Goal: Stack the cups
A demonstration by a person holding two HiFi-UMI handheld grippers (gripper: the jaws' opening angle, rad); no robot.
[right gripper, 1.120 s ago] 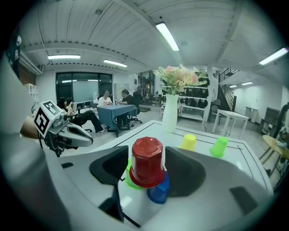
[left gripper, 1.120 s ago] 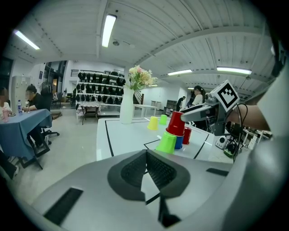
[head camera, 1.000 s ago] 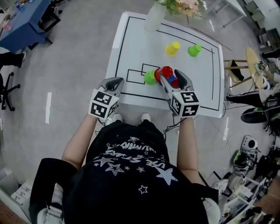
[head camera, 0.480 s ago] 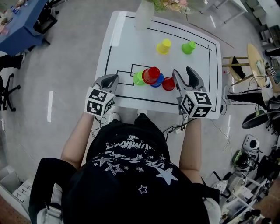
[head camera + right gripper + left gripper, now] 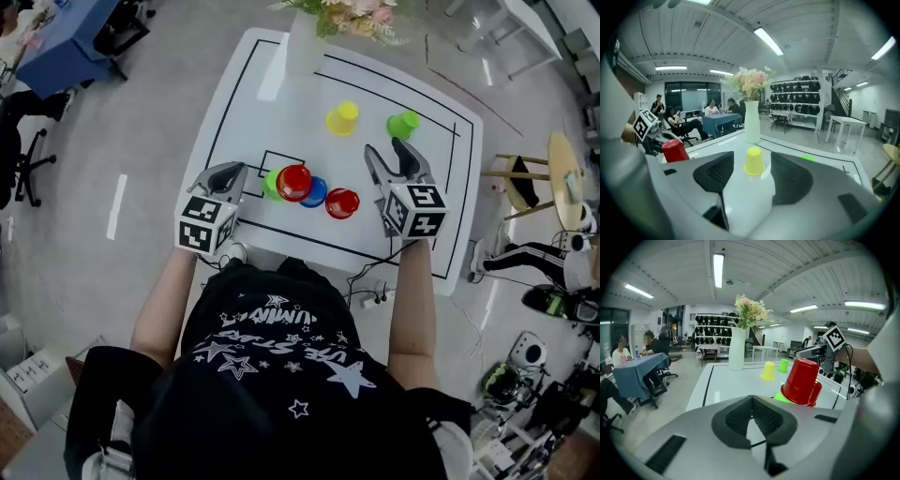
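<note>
The right gripper (image 5: 385,150) is open and empty, jaws just narrowing a bit, with the yellow cup (image 5: 342,117) and green cup (image 5: 403,124) sitting ahead of it. The left gripper (image 5: 232,172) is pinched closed on nothing, just beside the red cup (image 5: 293,180). A flower vase (image 5: 302,47) stands at the table's (image 5: 244,103) far edge.

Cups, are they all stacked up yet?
Not yet. Started: one red cup sits tilted over the green cup beside the blue cup. In hand: nothing; the left gripper is shut and empty, the right gripper open, jaws just closing slightly, aimed at the yellow cup. Left: yellow, the far green cup and the other red cup stand alone.
</note>
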